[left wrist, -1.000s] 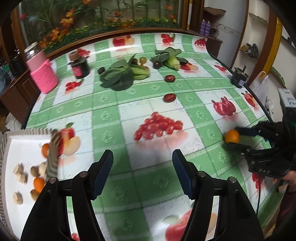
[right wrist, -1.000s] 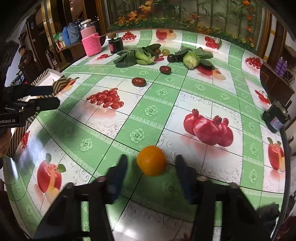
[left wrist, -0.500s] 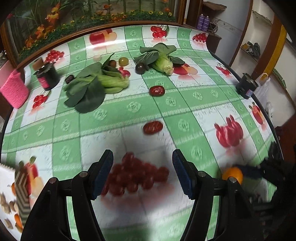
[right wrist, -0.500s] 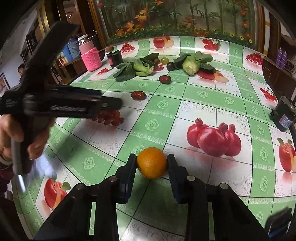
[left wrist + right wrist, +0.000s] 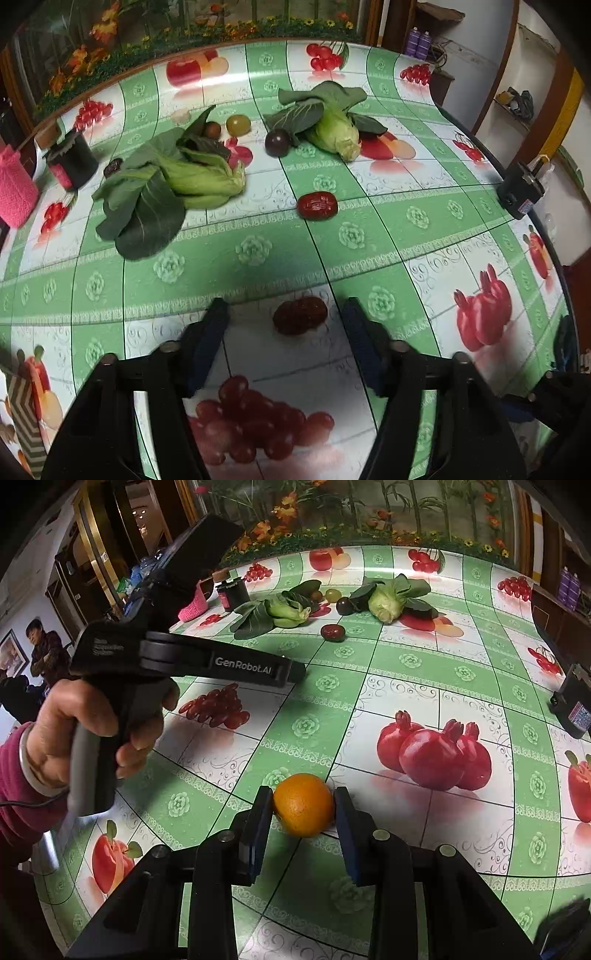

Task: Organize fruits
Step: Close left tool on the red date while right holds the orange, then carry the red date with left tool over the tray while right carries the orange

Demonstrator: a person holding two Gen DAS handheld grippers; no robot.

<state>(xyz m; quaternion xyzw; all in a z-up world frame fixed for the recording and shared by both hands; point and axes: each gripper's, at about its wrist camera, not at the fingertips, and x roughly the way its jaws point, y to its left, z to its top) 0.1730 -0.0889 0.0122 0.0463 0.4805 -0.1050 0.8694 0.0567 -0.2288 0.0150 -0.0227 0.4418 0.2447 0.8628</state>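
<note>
Left gripper (image 5: pixel 284 325) now over red date (image 5: pixel 300 315), jaws narrowing, untouched; centre before squeezing. Right gripper (image 5: pixel 303 806) clamps orange (image 5: pixel 303 804).

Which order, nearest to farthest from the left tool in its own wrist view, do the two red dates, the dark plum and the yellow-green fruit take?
From the left tool, whose jaws have just been closing:
1. Near red date, on the cloth between the fingers, not touched.
2. Far red date, mid-table, slightly right.
3. Dark plum, beside the right-hand greens.
4. Yellow-green fruit, farthest, just left of the plum.
</note>
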